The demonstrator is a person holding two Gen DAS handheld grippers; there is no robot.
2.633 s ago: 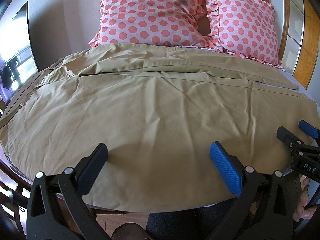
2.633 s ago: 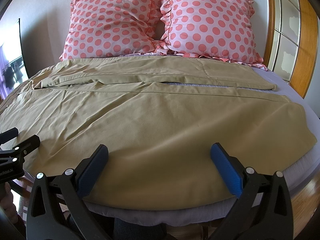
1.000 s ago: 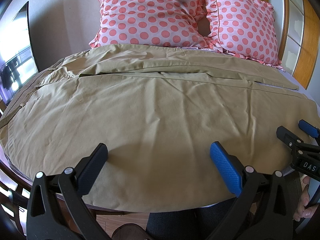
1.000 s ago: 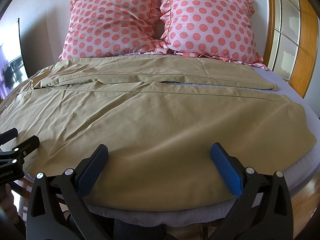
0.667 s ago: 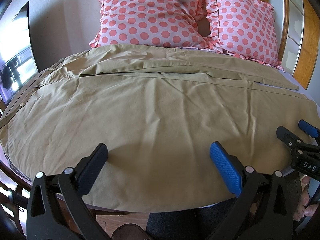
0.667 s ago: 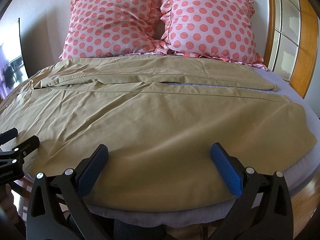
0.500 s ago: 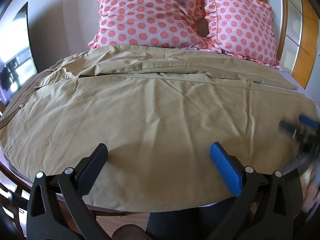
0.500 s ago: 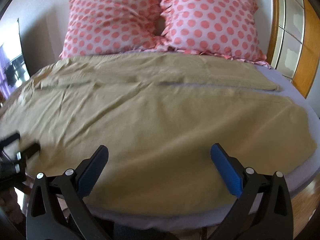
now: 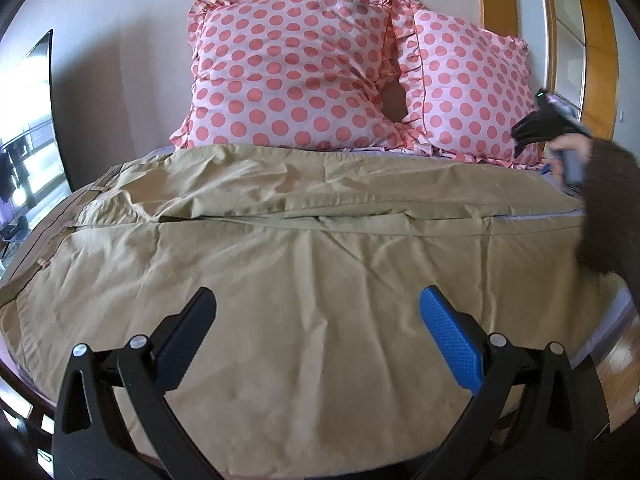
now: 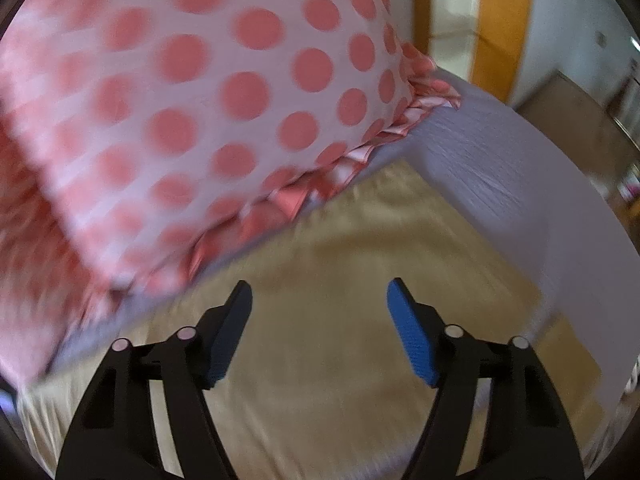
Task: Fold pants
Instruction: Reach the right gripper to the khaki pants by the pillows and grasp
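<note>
The left gripper [image 9: 316, 324] hovers with jaws spread wide and empty over the near edge of the bed [image 10: 520, 168], above the tan pants [image 9: 304, 264] spread flat across it. The right gripper [image 10: 320, 320], jaws likewise apart and empty, is stretched on a dark-sleeved arm [image 9: 604, 208] to the bed's far right corner, above the far pant leg's end beside the polka-dot pillows [image 9: 292, 76], where bare lavender sheet shows.
</note>
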